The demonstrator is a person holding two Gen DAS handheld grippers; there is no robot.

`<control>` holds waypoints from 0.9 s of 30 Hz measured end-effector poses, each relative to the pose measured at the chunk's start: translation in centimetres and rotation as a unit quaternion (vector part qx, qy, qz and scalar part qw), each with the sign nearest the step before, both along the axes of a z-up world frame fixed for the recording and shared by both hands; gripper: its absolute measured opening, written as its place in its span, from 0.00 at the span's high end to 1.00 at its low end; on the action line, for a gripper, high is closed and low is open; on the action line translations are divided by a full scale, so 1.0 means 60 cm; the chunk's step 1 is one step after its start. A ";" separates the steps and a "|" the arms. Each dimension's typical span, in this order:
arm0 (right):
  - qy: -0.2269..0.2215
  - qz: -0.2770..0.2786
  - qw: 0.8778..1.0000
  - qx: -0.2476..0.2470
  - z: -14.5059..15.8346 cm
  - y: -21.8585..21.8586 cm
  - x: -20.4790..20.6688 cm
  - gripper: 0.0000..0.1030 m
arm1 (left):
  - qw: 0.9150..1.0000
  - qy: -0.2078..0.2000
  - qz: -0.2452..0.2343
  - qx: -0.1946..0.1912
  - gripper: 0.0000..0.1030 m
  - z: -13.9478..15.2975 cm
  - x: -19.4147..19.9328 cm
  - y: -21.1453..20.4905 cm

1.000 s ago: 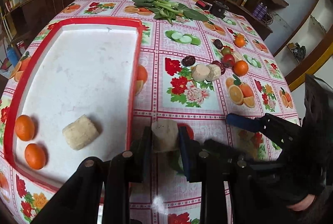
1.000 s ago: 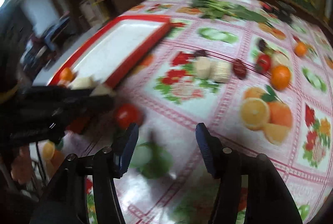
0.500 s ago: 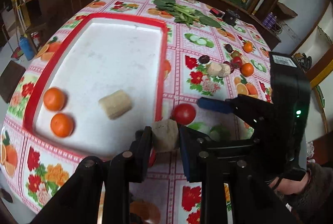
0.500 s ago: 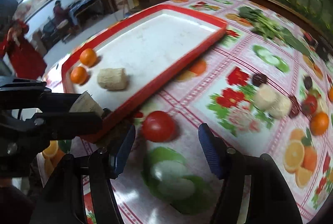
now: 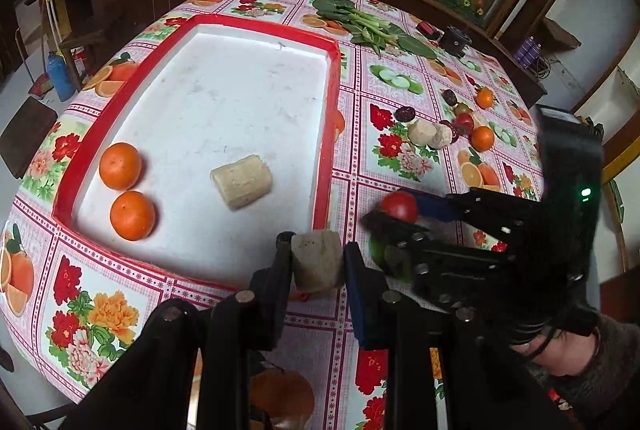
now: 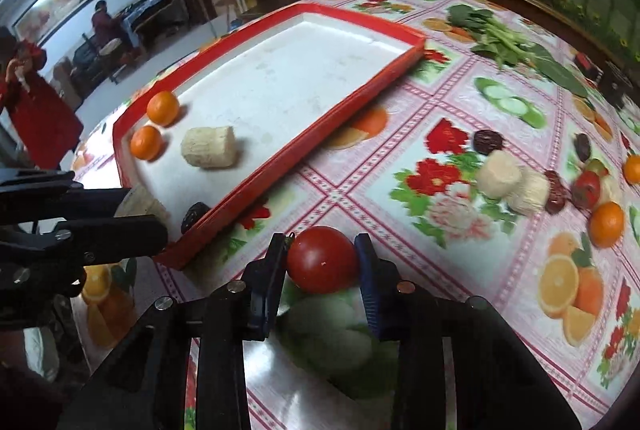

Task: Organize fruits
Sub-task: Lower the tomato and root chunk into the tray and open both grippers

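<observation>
My left gripper [image 5: 317,256] is shut on a beige cylindrical chunk [image 5: 316,262] and hangs over the near right corner of the red-rimmed white tray [image 5: 327,118]. Inside the tray lie two oranges [image 5: 120,166] [image 5: 132,215], another beige chunk [image 5: 242,182] and a dark date [image 6: 194,214]. My right gripper [image 6: 322,250] is closing its jaws on a red tomato [image 6: 320,264] that sits on the tablecloth just right of the tray, and both pads touch its sides. From the left wrist view the tomato [image 5: 400,206] shows between the right gripper's fingertips [image 5: 434,208].
Loose on the cloth at the right lie two beige chunks [image 6: 498,174], dark dates [image 6: 488,142], a small red fruit [image 6: 586,188] and oranges [image 6: 606,224]. Leafy greens [image 6: 500,34] lie at the far side. The table edge curves close on the left. People stand in the room beyond.
The right gripper's jaws have narrowed from wide apart onto the tomato. The left gripper, still holding its chunk, has shifted toward the tray's near corner.
</observation>
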State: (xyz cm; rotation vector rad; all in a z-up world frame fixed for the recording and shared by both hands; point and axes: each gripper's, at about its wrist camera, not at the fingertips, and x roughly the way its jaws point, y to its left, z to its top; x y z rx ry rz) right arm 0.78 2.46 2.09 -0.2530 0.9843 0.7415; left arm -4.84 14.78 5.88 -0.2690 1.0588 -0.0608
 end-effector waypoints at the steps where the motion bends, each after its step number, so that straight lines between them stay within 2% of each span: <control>1: -0.002 -0.005 1.000 0.002 0.005 -0.004 0.002 0.68 | 1.000 0.001 0.000 -0.003 0.72 -0.001 0.004 0.001; 8: -0.022 -0.012 1.000 0.005 0.035 0.015 0.013 0.68 | 1.000 -0.003 0.009 -0.016 0.72 0.006 0.022 0.025; 14: -0.043 -0.001 0.999 0.016 0.063 0.071 0.031 0.67 | 0.999 -0.010 0.034 0.000 0.72 0.014 0.049 0.078; 22: -0.022 0.002 1.000 0.021 0.047 0.152 0.070 0.67 | 0.996 -0.006 0.076 0.044 0.72 -0.001 0.107 0.164; 27: -0.009 0.004 1.000 0.009 0.025 0.185 0.086 0.67 | 0.995 0.010 0.087 0.049 0.72 -0.030 0.136 0.189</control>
